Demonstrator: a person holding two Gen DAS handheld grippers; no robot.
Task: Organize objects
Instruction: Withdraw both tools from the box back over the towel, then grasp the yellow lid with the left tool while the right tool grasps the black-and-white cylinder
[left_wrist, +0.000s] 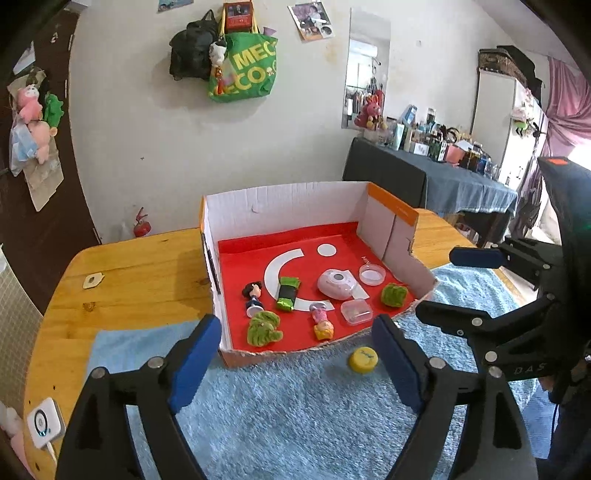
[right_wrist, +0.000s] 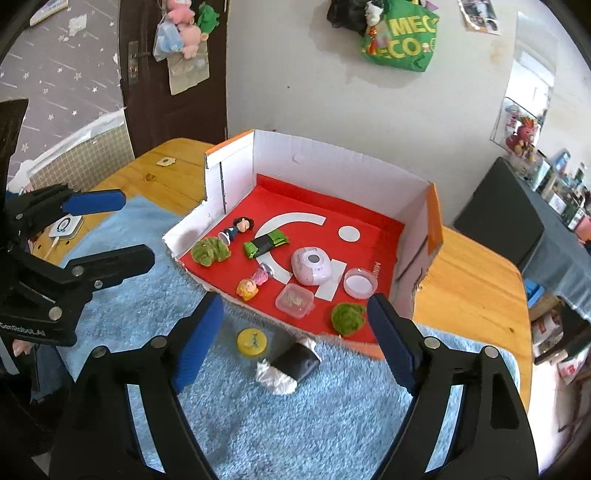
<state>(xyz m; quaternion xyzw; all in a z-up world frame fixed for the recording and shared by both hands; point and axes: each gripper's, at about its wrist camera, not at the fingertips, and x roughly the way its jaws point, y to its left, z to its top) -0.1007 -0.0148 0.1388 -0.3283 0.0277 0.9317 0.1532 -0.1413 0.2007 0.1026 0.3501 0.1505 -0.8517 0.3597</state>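
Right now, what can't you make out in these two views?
- Black roll with white paper: hidden in the left wrist view behind the left gripper's finger.
- Clear box contents: too small.
- Yellow cap marking: too small to read.

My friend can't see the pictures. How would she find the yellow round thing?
Find the big cardboard box with the red floor, standing on the fluffy blue mat. Look just outside its open front edge. The yellow cap lies there on the mat beside a black roll with white paper; it is the only yellow disc.
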